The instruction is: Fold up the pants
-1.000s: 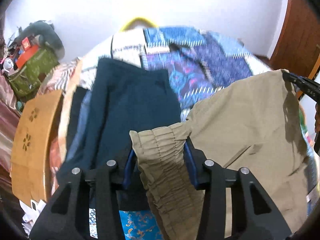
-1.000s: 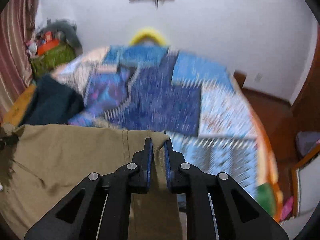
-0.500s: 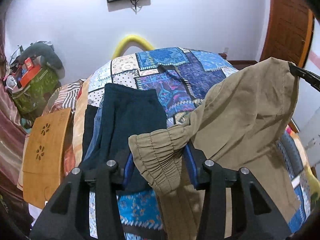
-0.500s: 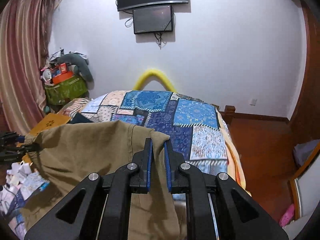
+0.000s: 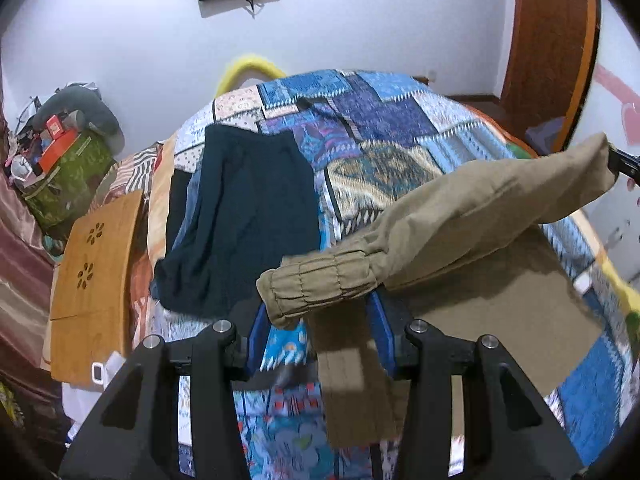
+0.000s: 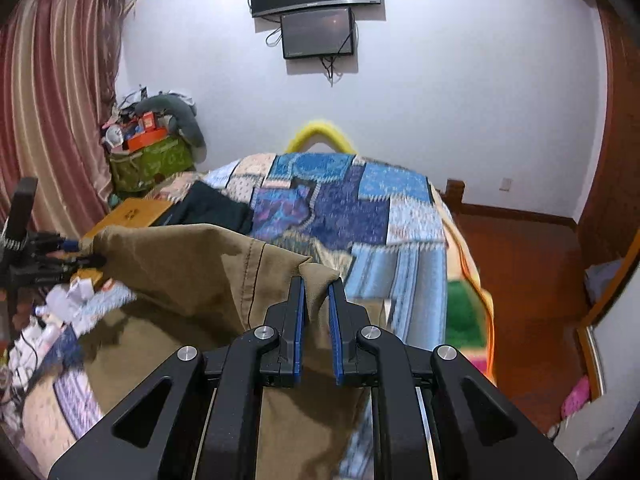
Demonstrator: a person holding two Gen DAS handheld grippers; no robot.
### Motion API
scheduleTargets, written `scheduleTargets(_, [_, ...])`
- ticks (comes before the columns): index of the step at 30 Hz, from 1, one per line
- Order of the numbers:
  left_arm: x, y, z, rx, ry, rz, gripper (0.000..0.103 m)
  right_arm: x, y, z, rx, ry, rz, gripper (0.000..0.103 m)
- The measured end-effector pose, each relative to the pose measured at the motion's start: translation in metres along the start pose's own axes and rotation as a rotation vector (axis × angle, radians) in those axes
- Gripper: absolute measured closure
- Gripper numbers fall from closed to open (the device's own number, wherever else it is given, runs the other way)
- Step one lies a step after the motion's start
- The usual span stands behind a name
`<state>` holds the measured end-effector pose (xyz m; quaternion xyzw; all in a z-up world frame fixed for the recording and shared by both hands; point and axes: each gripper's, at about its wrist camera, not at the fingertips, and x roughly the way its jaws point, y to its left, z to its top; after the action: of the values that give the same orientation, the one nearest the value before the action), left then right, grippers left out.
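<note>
The khaki pants [image 5: 460, 208] hang stretched between my two grippers above the patchwork bed [image 5: 380, 132]. My left gripper [image 5: 320, 304] is shut on the gathered elastic end [image 5: 320, 284]. My right gripper [image 6: 317, 288] is shut on the other edge of the pants [image 6: 192, 264], and its tip shows at the far right of the left wrist view [image 5: 622, 162]. The left gripper shows at the left edge of the right wrist view [image 6: 52, 256]. The lower part of the pants drapes on the bed [image 5: 500, 304].
A folded dark navy garment [image 5: 248, 216] lies on the bed's left part. A wooden lap table [image 5: 92, 276] stands at the bed's left side. A green bag with clutter [image 5: 64, 176] is by the wall. The bare wooden floor [image 6: 528, 272] lies to the right.
Both grippers have risen and drawn apart, pulling the pants taut into a raised span above the bed. The grips stayed shut.
</note>
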<state>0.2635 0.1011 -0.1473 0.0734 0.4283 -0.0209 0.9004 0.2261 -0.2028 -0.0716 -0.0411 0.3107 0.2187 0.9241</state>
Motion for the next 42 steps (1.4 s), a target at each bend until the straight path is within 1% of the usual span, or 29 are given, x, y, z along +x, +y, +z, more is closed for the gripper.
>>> scheduleTargets(5, [-0.002,-0.015,-0.037,0.052,0.032,0.015,0.058,-0.01,0.007,-0.042,-0.002,0.057,-0.007,0.093])
scheduleTargets(7, [-0.001,-0.019,-0.05,0.057,0.045,0.018,0.058,-0.009,0.009,-0.057,-0.001,0.083,-0.008,0.093])
scheduleTargets(10, [0.0,-0.02,-0.068,0.039,0.069,-0.003,0.058,-0.008,0.01,-0.079,0.011,0.116,-0.01,0.093])
scheduleTargets(17, [-0.005,-0.015,-0.099,0.01,0.094,-0.002,0.058,-0.01,0.011,-0.115,0.075,0.166,-0.001,0.091])
scheduleTargets(20, [-0.011,-0.01,-0.105,-0.017,0.1,0.005,0.058,-0.019,0.014,-0.129,0.093,0.177,0.002,0.09])
scheduleTargets(21, [-0.012,-0.009,-0.106,-0.021,0.099,0.009,0.058,-0.022,0.016,-0.132,0.094,0.18,0.002,0.088])
scheduleTargets(25, [-0.031,-0.01,-0.106,-0.021,0.056,0.029,0.056,-0.04,0.021,-0.14,0.1,0.165,-0.009,0.087])
scheduleTargets(28, [-0.043,-0.018,-0.1,0.011,0.018,0.049,0.048,-0.055,0.026,-0.136,0.083,0.134,-0.022,0.087])
scheduleTargets(29, [-0.048,-0.022,-0.097,0.028,0.004,0.058,0.041,-0.058,0.029,-0.135,0.078,0.125,-0.021,0.087])
scheduleTargets(30, [-0.05,-0.025,-0.096,0.04,-0.006,0.061,0.032,-0.063,0.031,-0.131,0.07,0.108,-0.015,0.083])
scheduleTargets(31, [-0.054,-0.031,-0.092,0.06,-0.02,0.058,0.026,-0.066,0.034,-0.127,0.062,0.093,-0.01,0.08])
scheduleTargets(32, [-0.055,-0.036,-0.09,0.075,-0.029,0.05,0.014,-0.068,0.037,-0.125,0.055,0.084,-0.006,0.074])
scheduleTargets(33, [-0.056,-0.041,-0.088,0.089,-0.035,0.046,0.007,-0.069,0.041,-0.121,0.044,0.075,-0.002,0.064])
scheduleTargets(34, [-0.054,-0.047,-0.086,0.11,-0.037,0.045,0.005,-0.068,0.045,-0.117,0.035,0.069,0.003,0.058])
scheduleTargets(35, [-0.052,-0.053,-0.084,0.137,-0.031,0.048,0.003,-0.067,0.049,-0.115,0.027,0.066,0.008,0.05])
scheduleTargets(36, [-0.048,-0.06,-0.083,0.166,-0.024,0.055,0.003,-0.065,0.053,-0.113,0.02,0.062,0.016,0.046])
scheduleTargets(37, [-0.043,-0.067,-0.083,0.198,-0.015,0.069,0.003,-0.062,0.056,-0.111,0.015,0.059,0.025,0.044])
scheduleTargets(39, [-0.033,-0.081,-0.083,0.263,-0.002,0.096,0.003,-0.054,0.064,-0.108,-0.003,0.065,0.036,0.037])
scheduleTargets(42, [-0.018,-0.094,-0.084,0.322,0.013,0.096,0.003,-0.04,0.076,-0.107,-0.034,0.082,0.065,0.037])
